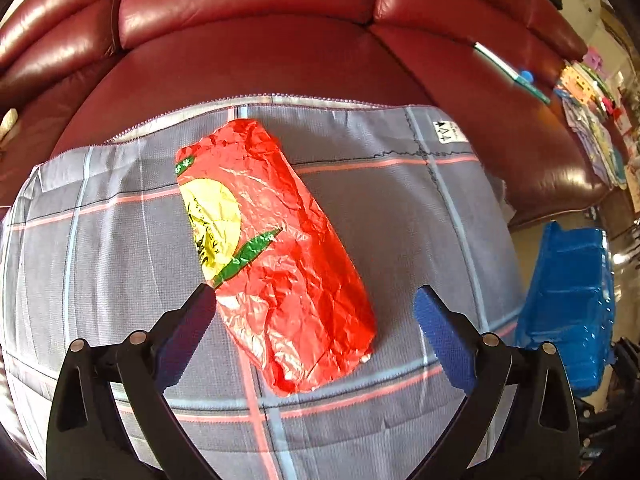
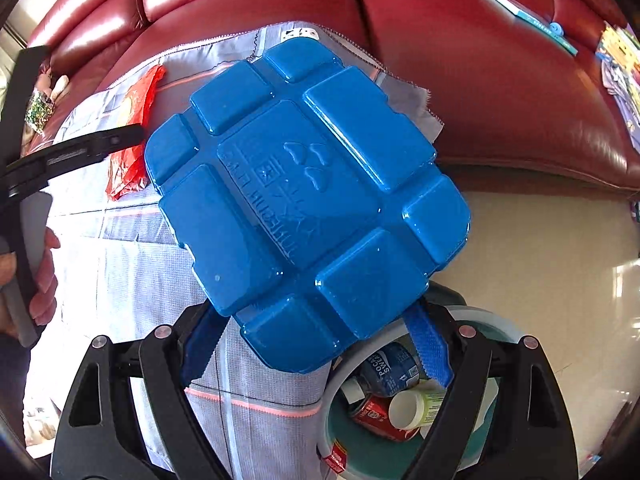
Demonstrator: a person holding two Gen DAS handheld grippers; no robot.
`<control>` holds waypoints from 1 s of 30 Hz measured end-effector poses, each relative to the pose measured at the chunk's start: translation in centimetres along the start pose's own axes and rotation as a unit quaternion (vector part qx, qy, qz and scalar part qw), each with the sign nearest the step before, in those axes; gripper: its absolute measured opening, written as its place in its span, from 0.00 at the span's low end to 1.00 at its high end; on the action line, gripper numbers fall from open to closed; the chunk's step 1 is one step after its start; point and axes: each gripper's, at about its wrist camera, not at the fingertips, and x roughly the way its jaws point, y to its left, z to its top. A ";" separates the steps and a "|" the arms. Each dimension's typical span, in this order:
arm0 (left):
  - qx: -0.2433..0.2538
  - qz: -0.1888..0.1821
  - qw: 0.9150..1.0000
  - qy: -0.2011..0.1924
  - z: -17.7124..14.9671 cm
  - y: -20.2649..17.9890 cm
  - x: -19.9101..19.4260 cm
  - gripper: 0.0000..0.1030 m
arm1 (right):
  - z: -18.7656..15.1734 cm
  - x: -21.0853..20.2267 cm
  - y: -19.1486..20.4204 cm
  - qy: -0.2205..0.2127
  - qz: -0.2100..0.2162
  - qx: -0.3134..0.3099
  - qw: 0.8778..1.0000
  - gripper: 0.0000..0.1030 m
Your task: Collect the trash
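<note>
The plaid cloth (image 1: 120, 240) covers the red sofa seat (image 1: 240, 64). Only the right wrist view shows the right gripper (image 2: 316, 344) clamping the blue plastic tray (image 2: 304, 200) above the trash bin (image 2: 340, 380). The left gripper (image 1: 316, 312) gapes wide around the red wrapper (image 1: 276, 248), mid-cloth.

2 close downward views, shared cloth (image 1: 120, 240)

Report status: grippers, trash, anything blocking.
Left gripper open over red wrapper on checked cloth. Right gripper shut on blue tray, above bin. Nothing blocking.
</note>
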 end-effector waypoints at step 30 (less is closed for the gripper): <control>0.193 -0.109 0.973 -0.066 -15.1 -14.6 -13.4 0.13 | -15.4 -6.6 -11.2 -0.004 -0.021 0.091 0.996 0.78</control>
